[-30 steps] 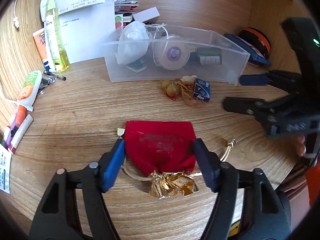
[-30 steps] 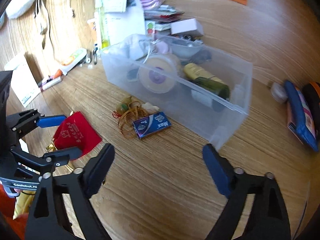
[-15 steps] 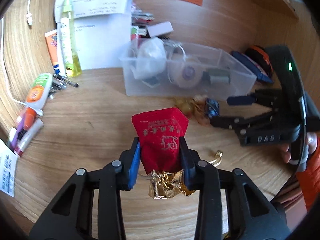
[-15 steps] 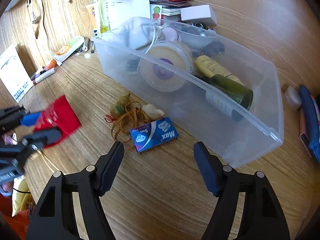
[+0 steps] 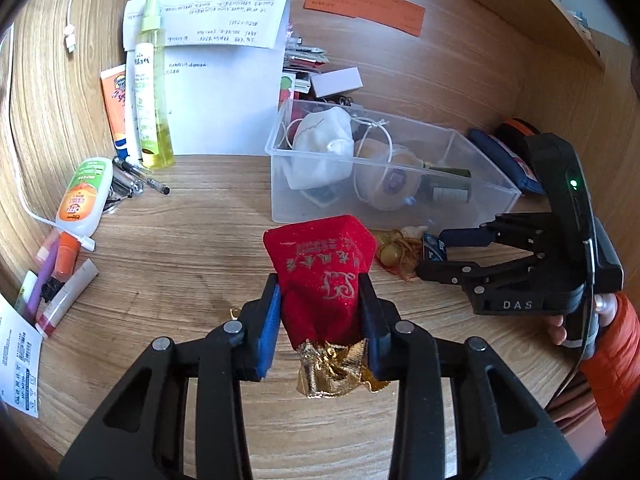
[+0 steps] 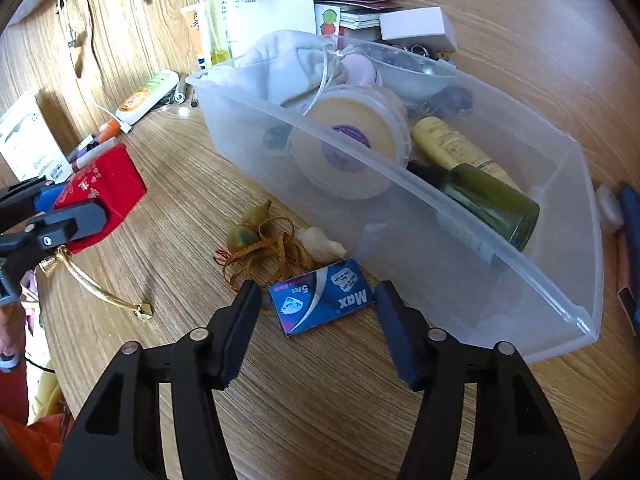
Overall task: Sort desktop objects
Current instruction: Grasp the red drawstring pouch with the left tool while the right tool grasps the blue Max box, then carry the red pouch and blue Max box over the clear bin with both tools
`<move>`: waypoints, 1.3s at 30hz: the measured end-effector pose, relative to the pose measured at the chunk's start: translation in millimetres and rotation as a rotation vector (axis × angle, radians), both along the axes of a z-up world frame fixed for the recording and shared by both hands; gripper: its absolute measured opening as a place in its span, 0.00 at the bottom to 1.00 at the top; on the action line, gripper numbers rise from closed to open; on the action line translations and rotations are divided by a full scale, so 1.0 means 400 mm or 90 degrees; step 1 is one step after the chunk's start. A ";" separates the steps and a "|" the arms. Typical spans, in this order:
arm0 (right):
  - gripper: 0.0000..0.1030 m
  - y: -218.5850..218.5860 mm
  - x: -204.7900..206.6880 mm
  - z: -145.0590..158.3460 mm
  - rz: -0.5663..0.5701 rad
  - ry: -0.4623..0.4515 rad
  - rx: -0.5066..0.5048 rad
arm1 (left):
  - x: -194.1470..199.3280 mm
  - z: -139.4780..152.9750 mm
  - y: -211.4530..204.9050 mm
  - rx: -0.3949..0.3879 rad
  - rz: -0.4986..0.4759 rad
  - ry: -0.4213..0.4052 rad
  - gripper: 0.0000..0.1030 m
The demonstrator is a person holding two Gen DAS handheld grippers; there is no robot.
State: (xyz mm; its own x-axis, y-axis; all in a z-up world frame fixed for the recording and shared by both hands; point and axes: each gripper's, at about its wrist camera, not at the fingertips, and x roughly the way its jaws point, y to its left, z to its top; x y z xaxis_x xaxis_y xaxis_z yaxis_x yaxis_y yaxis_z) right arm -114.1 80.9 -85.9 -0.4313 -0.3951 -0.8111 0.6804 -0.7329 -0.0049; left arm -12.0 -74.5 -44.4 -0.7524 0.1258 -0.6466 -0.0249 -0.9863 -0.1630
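Observation:
My left gripper (image 5: 320, 320) is shut on a red velvet pouch (image 5: 320, 276) with a gold top and holds it above the desk. The pouch also shows at the left of the right wrist view (image 6: 100, 192), its gold cord (image 6: 100, 292) trailing on the wood. My right gripper (image 6: 316, 312) is open, its fingers on either side of a small blue "Max" box (image 6: 324, 296) lying on the desk. A clear plastic bin (image 5: 476, 208) behind holds a white mask, a round tub and bottles.
A gourd charm with gold string (image 6: 260, 240) and a white lump lie next to the blue box. Tubes, pens and a yellow bottle (image 5: 150, 92) stand at the left; papers, a white box (image 5: 336, 82) and a dark pouch (image 5: 504, 160) at the back.
My left gripper closed on the red pouch and lifted it off the desk. My right gripper moved down and forward until its fingers straddled the blue box.

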 end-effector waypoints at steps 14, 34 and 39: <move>0.48 0.036 0.050 0.040 -0.026 0.015 -0.023 | 0.004 0.055 -0.024 0.012 0.039 0.026 0.34; 0.48 0.161 0.137 0.238 -0.051 0.114 -0.115 | -0.053 0.219 0.047 0.003 0.016 0.105 0.34; 0.48 0.178 0.119 0.253 -0.063 0.123 -0.131 | -0.088 0.248 0.055 0.009 0.006 0.115 0.34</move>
